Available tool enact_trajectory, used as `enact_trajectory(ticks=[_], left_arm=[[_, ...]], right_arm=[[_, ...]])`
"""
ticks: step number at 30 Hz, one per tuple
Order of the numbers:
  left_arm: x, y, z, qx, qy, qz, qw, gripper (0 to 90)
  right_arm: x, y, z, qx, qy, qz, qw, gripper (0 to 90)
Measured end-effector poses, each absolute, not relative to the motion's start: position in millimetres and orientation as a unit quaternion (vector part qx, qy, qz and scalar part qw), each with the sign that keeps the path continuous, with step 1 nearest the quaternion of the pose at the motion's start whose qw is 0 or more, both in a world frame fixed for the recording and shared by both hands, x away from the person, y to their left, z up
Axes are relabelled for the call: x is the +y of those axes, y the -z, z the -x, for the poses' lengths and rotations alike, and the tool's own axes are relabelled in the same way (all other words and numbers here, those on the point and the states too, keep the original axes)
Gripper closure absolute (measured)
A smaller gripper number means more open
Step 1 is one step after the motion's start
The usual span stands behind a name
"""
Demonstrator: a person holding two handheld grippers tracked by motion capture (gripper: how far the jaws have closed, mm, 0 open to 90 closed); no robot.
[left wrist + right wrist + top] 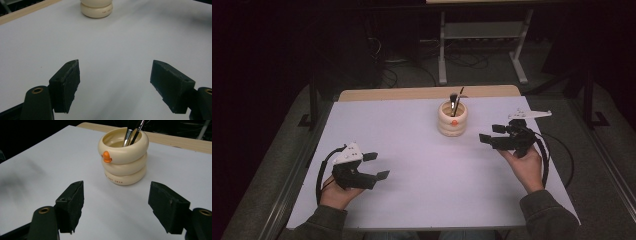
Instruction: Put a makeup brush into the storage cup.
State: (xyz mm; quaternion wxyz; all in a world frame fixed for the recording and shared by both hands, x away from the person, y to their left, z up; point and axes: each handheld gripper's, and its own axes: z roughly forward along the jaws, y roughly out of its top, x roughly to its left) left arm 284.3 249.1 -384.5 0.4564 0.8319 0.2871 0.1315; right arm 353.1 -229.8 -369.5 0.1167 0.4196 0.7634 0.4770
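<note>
Risk at this stage centres on the cream ringed holder [123, 157], which stands upright toward the far middle of the white table [412, 180] with two dark-handled brushes [456, 102] leaning in it. My right gripper [493, 134] sits just to the holder's right, near it but apart, jaws spread wide with nothing between them; in the right gripper view the holder stands ahead of the gap, its small orange beak facing me. My left gripper [377, 166] rests low over the near left of the table, well apart from the holder, jaws likewise wide and empty. Should I drive the right jaws in too low or off-centre, one pad could strike the rounded wall first and push the holder across the smooth sheet, or tip it and spill the brushes. Its bulging rings offer curved faces, so a grip there may slip upward. Reaching instead for a brush, I might catch both handles together, since they cross closely at the rim; whether they touch I cannot tell from the high view.
</note>
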Motion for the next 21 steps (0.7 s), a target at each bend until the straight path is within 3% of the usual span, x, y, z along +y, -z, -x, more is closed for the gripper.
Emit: enact_trajectory(ticks=[21], left_arm=[[255,388,-278,0.297,-0.134,-0.824,0.463,23.5]], right_arm=[[-227,379,-319,0.769,-0.482,-0.405,0.114,28.1]])
